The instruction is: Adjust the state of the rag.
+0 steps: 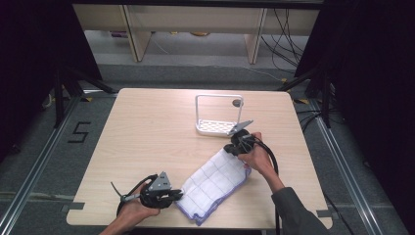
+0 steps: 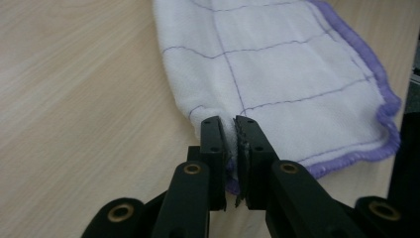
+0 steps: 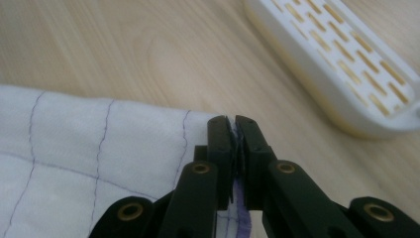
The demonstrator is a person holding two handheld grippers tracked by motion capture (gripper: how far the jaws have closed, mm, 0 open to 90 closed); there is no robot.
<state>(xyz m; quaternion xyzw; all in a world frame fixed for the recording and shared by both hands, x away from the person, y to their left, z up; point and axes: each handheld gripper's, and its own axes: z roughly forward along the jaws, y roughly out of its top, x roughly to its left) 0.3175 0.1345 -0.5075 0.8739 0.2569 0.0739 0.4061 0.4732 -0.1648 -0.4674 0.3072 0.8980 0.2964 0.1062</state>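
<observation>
the white cloth (image 1: 215, 183) with thin purple grid lines and a purple stitched hem lies folded on the tabletop (image 1: 147, 132), running slantwise from near the front edge up toward the right edge. the left tool (image 1: 177, 196) is clenched on its near end, close to the front edge; in the left gripper view the jaws pinch the hem at a corner with fabric caught between them. the right tool (image 1: 229, 150) is clenched on the far end, and the right gripper view shows purple edging squeezed between its jaws. just beyond the right tool, toward the far edge, stands a white slotted rack (image 1: 218, 127) with an upright frame. judging from this, the cloth is held at both ends for a stretch or a further fold. the grips are thin, taken right at the hem, so an uneven pull could slip one end free. a lift swung toward the far edge could drag the cloth or right tool against the rack and shift it.
</observation>
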